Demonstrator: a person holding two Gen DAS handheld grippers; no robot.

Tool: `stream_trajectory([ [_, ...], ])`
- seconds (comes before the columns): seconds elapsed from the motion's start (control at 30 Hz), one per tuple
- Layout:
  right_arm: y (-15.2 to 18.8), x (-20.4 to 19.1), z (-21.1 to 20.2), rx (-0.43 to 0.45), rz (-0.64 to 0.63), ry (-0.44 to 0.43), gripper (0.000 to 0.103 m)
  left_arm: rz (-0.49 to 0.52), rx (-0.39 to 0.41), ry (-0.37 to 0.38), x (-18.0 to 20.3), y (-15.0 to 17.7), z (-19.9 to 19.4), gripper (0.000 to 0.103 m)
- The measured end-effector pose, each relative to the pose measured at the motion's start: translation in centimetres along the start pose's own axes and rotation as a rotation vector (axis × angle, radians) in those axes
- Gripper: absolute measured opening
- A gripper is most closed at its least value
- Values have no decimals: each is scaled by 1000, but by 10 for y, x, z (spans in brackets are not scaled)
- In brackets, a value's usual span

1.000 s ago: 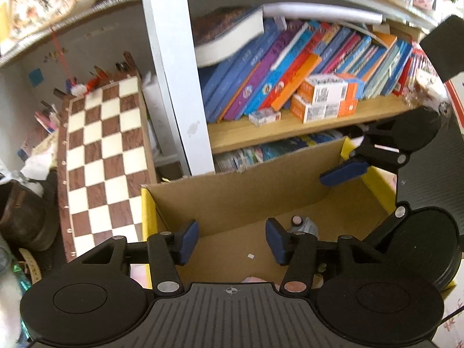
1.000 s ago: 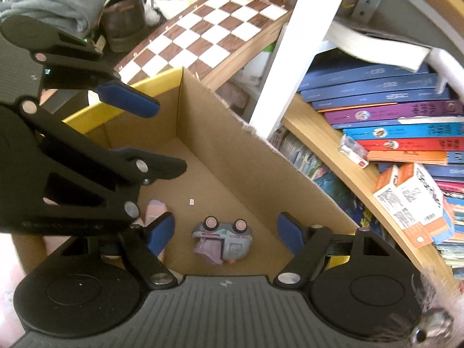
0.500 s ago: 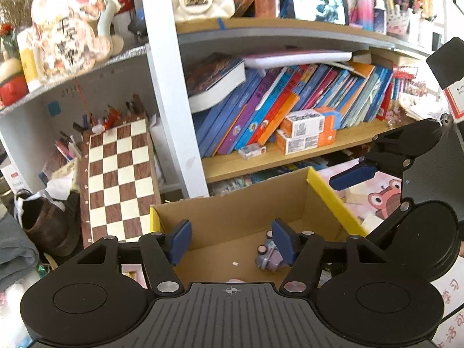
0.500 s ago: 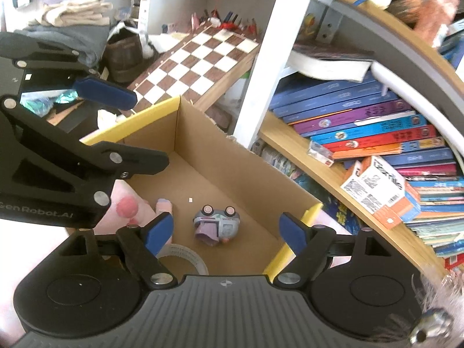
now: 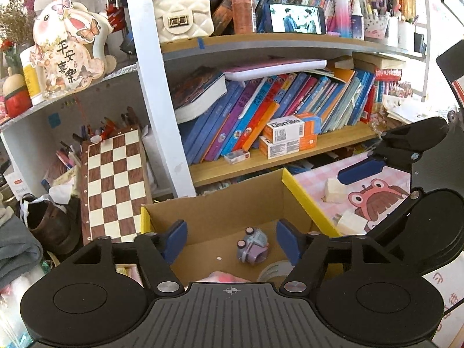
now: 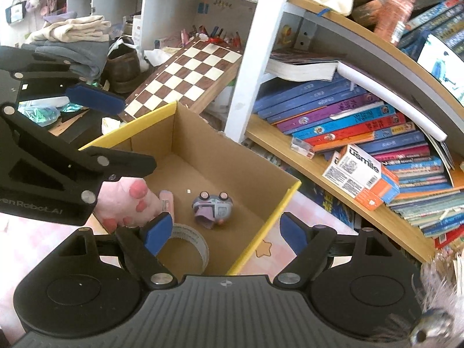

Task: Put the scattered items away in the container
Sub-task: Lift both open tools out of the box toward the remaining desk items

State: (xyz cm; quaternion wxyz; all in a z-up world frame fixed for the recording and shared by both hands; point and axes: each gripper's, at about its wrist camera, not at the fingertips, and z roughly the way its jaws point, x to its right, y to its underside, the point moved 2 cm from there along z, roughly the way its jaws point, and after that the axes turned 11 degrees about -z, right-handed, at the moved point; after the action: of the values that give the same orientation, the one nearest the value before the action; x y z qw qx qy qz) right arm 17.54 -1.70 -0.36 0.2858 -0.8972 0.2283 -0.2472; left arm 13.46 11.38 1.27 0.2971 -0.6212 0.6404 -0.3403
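Both grippers empty above the cardboard box [image 6: 203, 156]: left gripper [image 5: 230, 240] jaws opening, right gripper [image 6: 223, 229] spread. Toy car [image 6: 213, 207], tape roll [image 6: 188, 239], pink plush [image 6: 127, 203] inside it. White blocks [image 5: 336, 191] on mat beside box, nearer right gripper.

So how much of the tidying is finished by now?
In the cardboard box lie a toy car, a tape roll and a pink plush paw. Left gripper is opening, right gripper open; both are empty. White blocks on the pink mat remain.
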Motion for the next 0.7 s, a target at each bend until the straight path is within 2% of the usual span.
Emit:
stream_trajectory([
  [0.53, 57, 21, -35, 3, 96, 35, 84, 13, -11, 15, 38, 12, -7, 73],
  [0.7, 77, 31, -41, -7, 135, 49, 85, 13, -18, 9, 52, 18, -7, 81],
])
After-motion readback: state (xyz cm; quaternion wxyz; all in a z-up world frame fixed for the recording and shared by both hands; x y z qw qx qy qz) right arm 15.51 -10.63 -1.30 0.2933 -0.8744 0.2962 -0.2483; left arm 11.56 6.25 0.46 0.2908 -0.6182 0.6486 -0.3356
